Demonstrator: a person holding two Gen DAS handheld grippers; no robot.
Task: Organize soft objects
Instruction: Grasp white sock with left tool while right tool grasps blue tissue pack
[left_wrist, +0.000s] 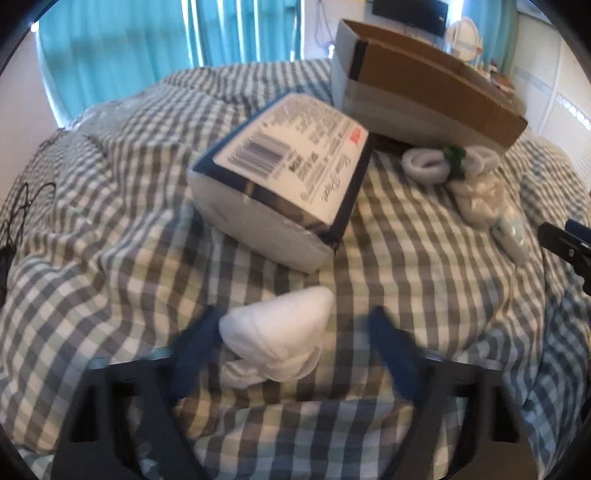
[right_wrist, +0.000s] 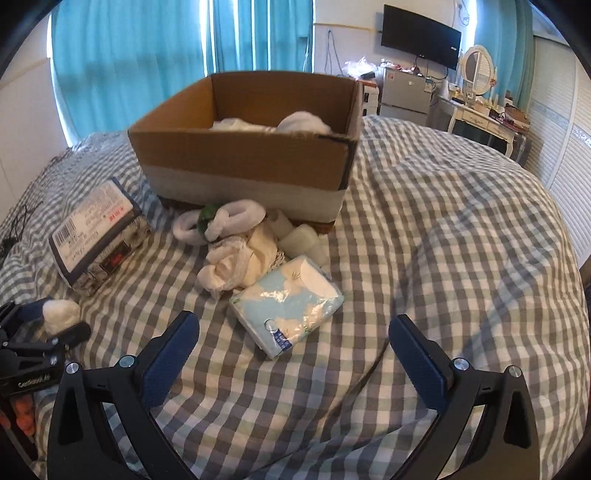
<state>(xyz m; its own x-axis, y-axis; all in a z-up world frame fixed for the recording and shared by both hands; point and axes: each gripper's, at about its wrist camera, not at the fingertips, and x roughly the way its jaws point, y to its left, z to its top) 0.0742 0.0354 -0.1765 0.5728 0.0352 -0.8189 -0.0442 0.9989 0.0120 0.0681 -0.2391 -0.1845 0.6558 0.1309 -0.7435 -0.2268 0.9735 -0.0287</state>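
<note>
L gripper (left_wrist: 295, 332), jaws wide, straddles sock (left_wrist: 275, 338) at frame bottom; R gripper (right_wrist: 293, 345) wide, empty. Risk: off-centre sock may slip on closing.

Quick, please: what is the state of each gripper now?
Left gripper: open around a white sock, not clamped.
Right gripper: open, holding nothing.

The navy-edged tissue pack (left_wrist: 280, 177) carries a white label with a barcode (left_wrist: 255, 151), blocks of small print too blurred to read, a red logo at one corner and a line of cursive script along its edge that I cannot make out. In the right wrist view, the same pack shows red characters, also illegible. The left gripper's body (right_wrist: 33, 380) bears small white lettering, too blurred to read with certainty.
</note>
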